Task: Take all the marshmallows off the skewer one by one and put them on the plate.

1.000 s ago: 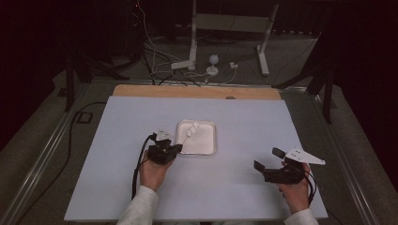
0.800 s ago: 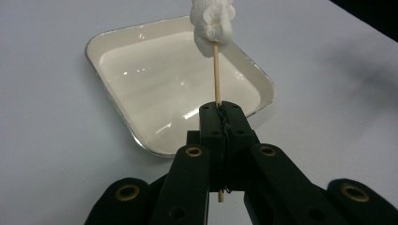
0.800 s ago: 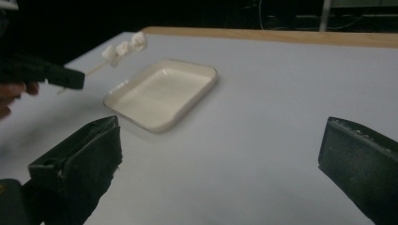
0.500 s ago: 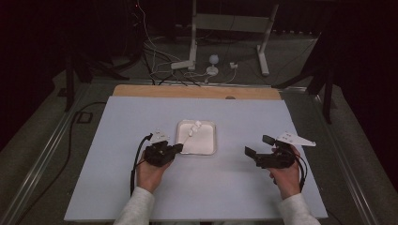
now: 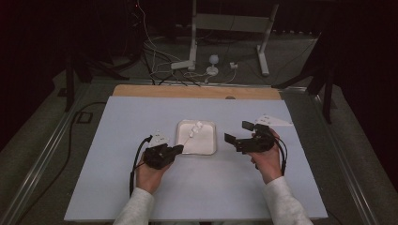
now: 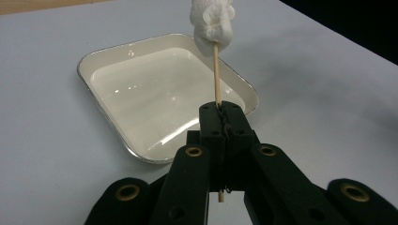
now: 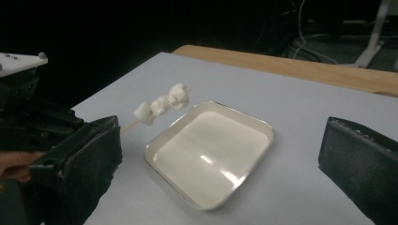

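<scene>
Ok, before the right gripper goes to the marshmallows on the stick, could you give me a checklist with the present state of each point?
1. Left gripper shut on thin wooden skewer: ok.
2. Three white marshmallows on the skewer: ok.
3. Right gripper jaws open: ok.
4. Shallow cream rectangular tray under the marshmallows: ok.
5. Tray empty: ok.
6. Marshmallows firmly seated: cannot tell.

Cream-white tray (image 6: pixel 117 75) with a silvery rim on a pale blue-grey tabletop (image 5: pixel 141 117) edged by a tan wooden strip (image 5: pixel 197 91); white marshmallows (image 7: pixel 162 105) on a light wooden skewer (image 6: pixel 217 75); black left gripper (image 6: pixel 220 126) and right gripper (image 5: pixel 240 136); off-white sleeves (image 5: pixel 136 208).
</scene>
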Demonstrator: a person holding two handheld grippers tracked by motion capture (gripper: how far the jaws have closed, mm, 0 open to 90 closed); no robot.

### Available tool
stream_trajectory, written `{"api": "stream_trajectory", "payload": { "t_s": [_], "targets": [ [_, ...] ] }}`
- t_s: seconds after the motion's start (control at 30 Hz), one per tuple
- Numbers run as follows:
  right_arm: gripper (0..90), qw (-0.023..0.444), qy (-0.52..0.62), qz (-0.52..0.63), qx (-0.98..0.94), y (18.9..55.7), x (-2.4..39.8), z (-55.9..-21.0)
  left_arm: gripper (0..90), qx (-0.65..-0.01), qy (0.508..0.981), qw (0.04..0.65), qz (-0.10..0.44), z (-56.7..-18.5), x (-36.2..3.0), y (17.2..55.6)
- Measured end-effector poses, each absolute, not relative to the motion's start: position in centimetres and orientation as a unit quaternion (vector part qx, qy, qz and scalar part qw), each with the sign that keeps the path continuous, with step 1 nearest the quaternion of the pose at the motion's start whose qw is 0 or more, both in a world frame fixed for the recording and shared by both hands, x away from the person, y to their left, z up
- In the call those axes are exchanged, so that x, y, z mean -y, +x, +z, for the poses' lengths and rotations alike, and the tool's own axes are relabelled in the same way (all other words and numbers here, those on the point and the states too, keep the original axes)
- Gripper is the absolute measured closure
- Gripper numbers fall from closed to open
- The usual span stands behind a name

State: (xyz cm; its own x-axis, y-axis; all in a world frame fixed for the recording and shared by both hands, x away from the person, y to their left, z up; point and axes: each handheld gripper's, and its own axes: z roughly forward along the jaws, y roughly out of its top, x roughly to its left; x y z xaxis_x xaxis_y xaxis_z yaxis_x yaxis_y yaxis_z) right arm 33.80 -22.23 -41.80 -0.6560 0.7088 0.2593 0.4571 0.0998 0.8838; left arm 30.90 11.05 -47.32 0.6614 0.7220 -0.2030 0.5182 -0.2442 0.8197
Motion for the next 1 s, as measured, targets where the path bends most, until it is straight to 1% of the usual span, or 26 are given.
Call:
{"api": "stream_trajectory", "payload": {
  "t_s": [0.07, 0.17, 0.33, 0.37, 0.4, 0.47, 0.57, 0.67, 0.73, 0.8, 0.9, 0.93, 1.0],
  "targets": [
    [0.0, 0.110, 0.397, 0.543, -0.731, 34.3, 21.5, -41.8, 90.0, -0.393, 0.783, 0.470, 0.110, -47.3, -11.0, 30.8],
    [0.9, 0.086, 0.406, 0.545, -0.729, 35.2, 20.7, -41.8, 90.0, -0.386, 0.784, 0.472, 0.113, -47.2, -10.8, 30.6],
    [8.6, 0.061, 0.413, 0.544, -0.728, 36.2, 19.9, -42.0, 90.0, -0.382, 0.784, 0.475, 0.115, -47.2, -10.7, 30.4],
    [8.6, 0.061, 0.413, 0.544, -0.728, 36.2, 19.9, -42.0, 90.0, -0.381, 0.784, 0.476, 0.115, -47.1, -10.7, 30.4],
    [13.9, 0.048, 0.415, 0.540, -0.730, 36.5, 19.6, -42.0, 90.0, -0.377, 0.784, 0.479, 0.115, -47.1, -10.5, 30.3],
    [22.3, 0.040, 0.421, 0.539, -0.729, 36.7, 19.1, -42.0, 90.0, -0.374, 0.785, 0.480, 0.116, -47.1, -10.4, 30.2],
    [38.0, 0.023, 0.417, 0.540, -0.731, 37.1, 18.5, -41.9, 90.0, -0.366, 0.787, 0.483, 0.116, -46.9, -10.1, 30.0],
    [48.6, 0.017, 0.422, 0.535, -0.732, 37.5, 18.0, -42.2, 90.0, -0.357, 0.788, 0.487, 0.118, -46.8, -9.8, 29.8],
    [52.2, 0.004, 0.425, 0.536, -0.730, 37.8, 17.8, -42.5, 90.0, -0.353, 0.790, 0.488, 0.116, -46.8, -9.7, 29.8],
    [57.5, -0.009, 0.430, 0.537, -0.726, 38.0, 17.7, -42.7, 90.0, -0.349, 0.789, 0.492, 0.116, -46.8, -9.6, 29.7],
    [59.5, -0.022, 0.437, 0.535, -0.723, 38.2, 17.5, -43.0, 90.0, -0.344, 0.788, 0.497, 0.118, -46.7, -9.6, 29.6],
    [62.0, -0.036, 0.442, 0.535, -0.719, 38.3, 17.4, -43.3, 90.0, -0.342, 0.788, 0.497, 0.120, -46.7, -9.5, 29.6],
    [65.0, -0.050, 0.444, 0.540, -0.713, 38.4, 17.4, -43.4, 90.0, -0.341, 0.788, 0.499, 0.120, -46.7, -9.6, 29.6]
  ]
}}
